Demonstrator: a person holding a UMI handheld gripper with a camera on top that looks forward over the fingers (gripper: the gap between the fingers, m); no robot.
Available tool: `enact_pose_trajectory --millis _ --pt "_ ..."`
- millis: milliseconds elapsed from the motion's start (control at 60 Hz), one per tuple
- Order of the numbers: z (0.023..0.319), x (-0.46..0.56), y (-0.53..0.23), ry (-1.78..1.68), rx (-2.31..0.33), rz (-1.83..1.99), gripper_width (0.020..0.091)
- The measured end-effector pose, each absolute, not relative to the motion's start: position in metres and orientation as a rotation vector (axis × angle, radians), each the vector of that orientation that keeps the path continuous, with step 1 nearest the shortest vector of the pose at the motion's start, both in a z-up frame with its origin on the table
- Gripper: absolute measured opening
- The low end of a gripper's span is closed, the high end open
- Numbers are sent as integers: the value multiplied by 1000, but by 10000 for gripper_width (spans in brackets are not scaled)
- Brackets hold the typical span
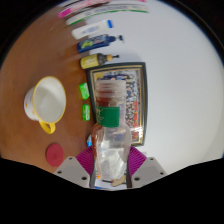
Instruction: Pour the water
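Observation:
My gripper point(111, 163) is shut on a clear plastic water bottle point(109, 135); both pink pads point(87, 160) press its crumpled sides. The bottle has a green label and its neck points away from me, over a framed picture point(135, 95) lying on the white table. A white and yellow cup point(45, 100) stands on the brown surface to the left of the bottle, apart from it. A red bottle cap point(54, 152) lies on the brown surface just left of my left finger.
A yellow-labelled marker or tube point(98, 61) and further pens and tubes point(95, 30) lie beyond the picture frame. A small green object point(85, 91) sits between the cup and the frame. The white table point(180, 70) spreads to the right.

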State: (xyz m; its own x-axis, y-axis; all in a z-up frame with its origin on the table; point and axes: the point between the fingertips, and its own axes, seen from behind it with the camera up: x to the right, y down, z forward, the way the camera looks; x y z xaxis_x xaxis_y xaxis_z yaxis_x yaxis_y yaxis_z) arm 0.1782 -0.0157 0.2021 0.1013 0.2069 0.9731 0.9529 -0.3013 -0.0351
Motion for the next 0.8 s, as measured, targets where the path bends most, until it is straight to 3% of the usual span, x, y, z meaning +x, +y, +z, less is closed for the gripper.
enact_pose_trajectory --millis 200,367,667,800 --pt "192 178 -33 -651 -1909 -613 413" --pt "149 192 -29 -270 -2005 -210 411" --pt "48 209 -20 -73 -2082 7 426" --pt "50 209 -19 -27 -2011 43 446"
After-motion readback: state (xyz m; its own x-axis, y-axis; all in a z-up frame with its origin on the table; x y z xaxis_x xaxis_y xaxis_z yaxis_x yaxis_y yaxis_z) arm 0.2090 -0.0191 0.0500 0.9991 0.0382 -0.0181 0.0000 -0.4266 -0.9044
